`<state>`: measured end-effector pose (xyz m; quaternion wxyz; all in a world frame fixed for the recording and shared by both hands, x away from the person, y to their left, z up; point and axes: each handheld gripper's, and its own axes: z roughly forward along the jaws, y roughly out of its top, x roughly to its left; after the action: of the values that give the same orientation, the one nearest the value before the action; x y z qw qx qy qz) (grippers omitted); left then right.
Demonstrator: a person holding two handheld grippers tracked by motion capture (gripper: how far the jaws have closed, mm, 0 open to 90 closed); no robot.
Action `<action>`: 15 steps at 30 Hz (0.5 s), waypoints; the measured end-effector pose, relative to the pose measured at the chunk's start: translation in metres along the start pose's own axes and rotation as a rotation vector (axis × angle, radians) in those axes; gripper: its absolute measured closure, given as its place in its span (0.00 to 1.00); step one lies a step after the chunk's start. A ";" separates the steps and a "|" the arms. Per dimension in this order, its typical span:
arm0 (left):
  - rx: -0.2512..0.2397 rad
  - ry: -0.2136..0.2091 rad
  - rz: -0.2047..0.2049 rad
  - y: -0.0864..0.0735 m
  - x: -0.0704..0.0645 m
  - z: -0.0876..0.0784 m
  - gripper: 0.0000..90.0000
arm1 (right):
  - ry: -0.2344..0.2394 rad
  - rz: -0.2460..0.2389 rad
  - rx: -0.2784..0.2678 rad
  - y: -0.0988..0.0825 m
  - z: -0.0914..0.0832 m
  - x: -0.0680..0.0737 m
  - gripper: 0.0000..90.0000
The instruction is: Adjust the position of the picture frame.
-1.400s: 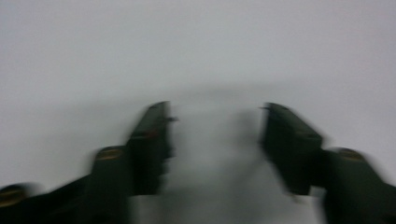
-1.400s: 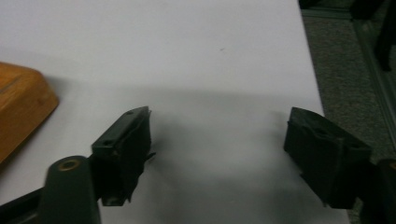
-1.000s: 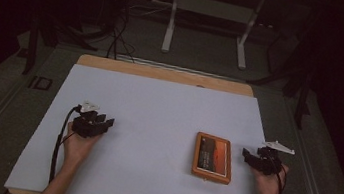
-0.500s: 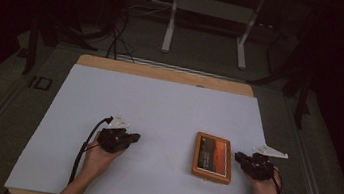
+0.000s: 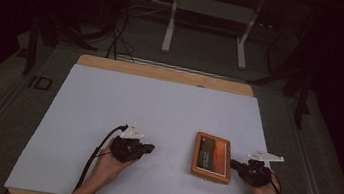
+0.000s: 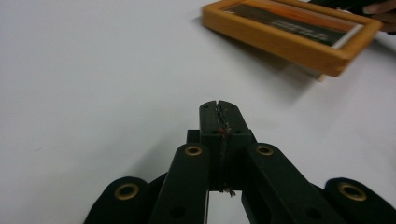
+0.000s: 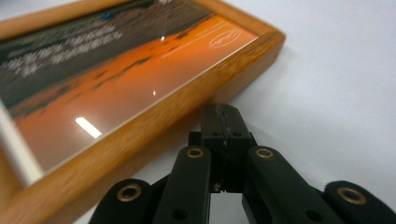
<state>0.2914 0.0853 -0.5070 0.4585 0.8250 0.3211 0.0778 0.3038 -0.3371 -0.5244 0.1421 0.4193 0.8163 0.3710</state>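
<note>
Right tongs [image 7: 220,112] at frame [image 7: 140,93] edge

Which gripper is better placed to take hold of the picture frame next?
Right. The right gripper has its shut tips at the wooden picture frame's near edge, while the left gripper, also shut, sits well apart from it on the white table.

Black hand-held gripper [image 6: 219,109] links carry brass-ringed screw holes

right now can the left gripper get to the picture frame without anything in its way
Probably yes. The left gripper points toward the picture frame with only bare white table cover between them. Its jaws are shut, so it would have to open them to grip the frame's edge.
</note>
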 end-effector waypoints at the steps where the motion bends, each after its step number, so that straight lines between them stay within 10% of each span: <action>1: 0.001 -0.006 0.004 0.000 -0.002 0.002 1.00 | 0.001 -0.009 0.003 -0.001 0.000 0.002 1.00; 15: 0.036 -0.139 0.086 0.005 -0.042 0.026 1.00 | 0.046 -0.103 0.033 0.000 -0.004 0.021 1.00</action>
<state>0.2717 0.0400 -0.5110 0.4613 0.8495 0.2540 0.0340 0.2883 -0.3226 -0.5199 0.1352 0.3705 0.8459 0.3591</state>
